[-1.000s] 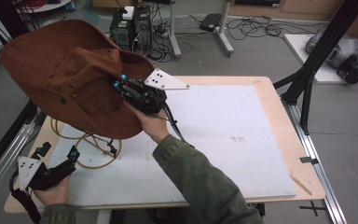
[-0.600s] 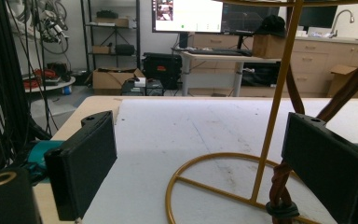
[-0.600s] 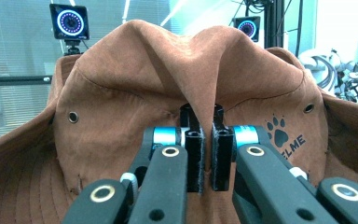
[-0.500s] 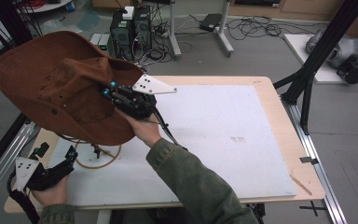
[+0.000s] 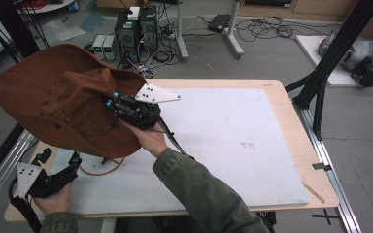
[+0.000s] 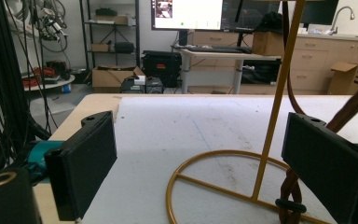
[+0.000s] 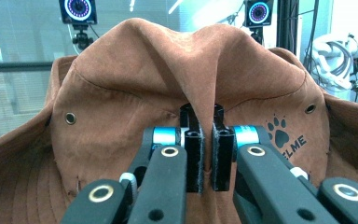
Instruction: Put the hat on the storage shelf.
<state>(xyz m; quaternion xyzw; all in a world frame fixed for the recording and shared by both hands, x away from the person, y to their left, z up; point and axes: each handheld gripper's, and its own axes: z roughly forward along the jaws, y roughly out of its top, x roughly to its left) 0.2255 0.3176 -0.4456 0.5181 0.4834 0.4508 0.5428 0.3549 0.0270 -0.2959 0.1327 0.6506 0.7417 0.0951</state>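
A brown suede hat [image 5: 63, 97] hangs in the air over the table's left part, crown toward the camera. My right gripper [image 5: 114, 99] is shut on a pinched fold of its crown, and in the right gripper view the jaws [image 7: 206, 116] clamp that fold of the hat [image 7: 168, 84]. Beneath it a gold wire stand shows its ring base [image 5: 110, 168] and thin pole [image 6: 279, 84]. My left gripper [image 5: 60, 158] rests open at the front left corner, jaws [image 6: 214, 158] wide on either side of the stand's base. A brown cord [image 6: 291, 191] dangles beside the pole.
A white mat [image 5: 233, 136] covers the wooden table [image 5: 301, 145]. Computer boxes [image 5: 136, 24] and cables sit on the floor beyond the far edge. A black frame leg [image 5: 320, 82] stands off the right side, and a metal rail [image 5: 0, 165] runs along the left.
The right gripper has carried the hat leftward and slightly lower over the stand. The left gripper has stayed in place, open.
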